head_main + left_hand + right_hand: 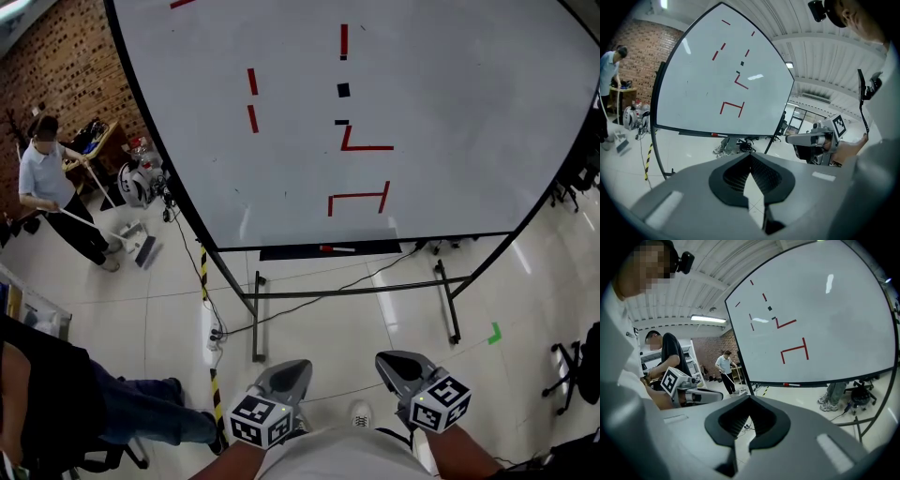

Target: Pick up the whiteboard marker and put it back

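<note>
While your left hand-held gripper [298,368] and right hand-held gripper [384,361] hang clenched and empty at bottom centre, the whiteboard marker [337,249] lies crosswise up-frame, midway between them.

Closed hand-held gripper [743,443], marker [791,385] along whiteboard [825,310] bottom edge

Whiteboard [450,112]: white face in a black frame, bearing red line segments [366,147] and small black squares [343,90]. Whiteboard marker [336,249]: white barrel, red end. Left gripper [292,367] and right gripper [392,361]: grey shells, each with a cube of black-and-white square markers. Floor [328,328]: pale glossy tiles, with a yellow-and-black striped tape [203,272] and a green tape mark [494,332]. Brick wall [56,66]: reddish brown.
</note>
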